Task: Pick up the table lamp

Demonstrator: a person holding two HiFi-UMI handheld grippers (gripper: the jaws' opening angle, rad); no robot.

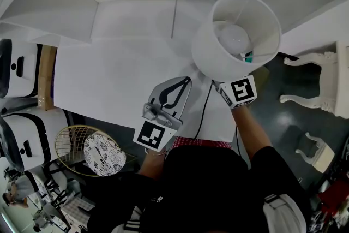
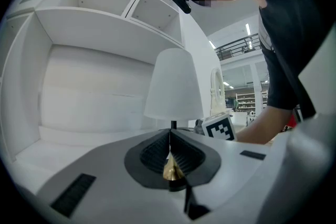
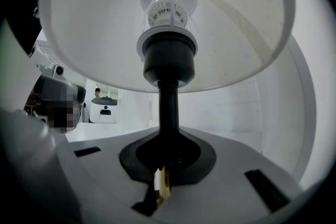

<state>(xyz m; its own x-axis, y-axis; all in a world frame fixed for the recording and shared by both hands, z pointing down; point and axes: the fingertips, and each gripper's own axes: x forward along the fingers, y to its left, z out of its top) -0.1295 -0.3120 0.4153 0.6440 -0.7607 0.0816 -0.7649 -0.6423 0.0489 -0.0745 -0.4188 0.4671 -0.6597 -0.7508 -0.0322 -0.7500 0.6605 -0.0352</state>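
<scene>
The table lamp has a white shade [image 1: 218, 54], a clear bulb [image 3: 169, 0] and a thin black stem [image 3: 169, 105]. It is at the right end of the white table [image 1: 109, 73]. My right gripper [image 1: 224, 86] reaches in under the shade, which hides its tips in the head view. In the right gripper view the right gripper [image 3: 169, 136] is shut on the stem, which rises upright from between the jaws. My left gripper [image 1: 187, 80] lies level over the table, left of the lamp, shut on nothing. The left gripper [image 2: 170, 135] faces the lamp's shade [image 2: 173, 84].
A black cord [image 1: 204, 109] runs from the lamp over the table's front edge. White shelving [image 2: 105, 23] backs the table. White machines [image 1: 22, 68] and a wire basket [image 1: 68, 144] stand at the left. A white carved stool [image 1: 322, 82] stands at the right.
</scene>
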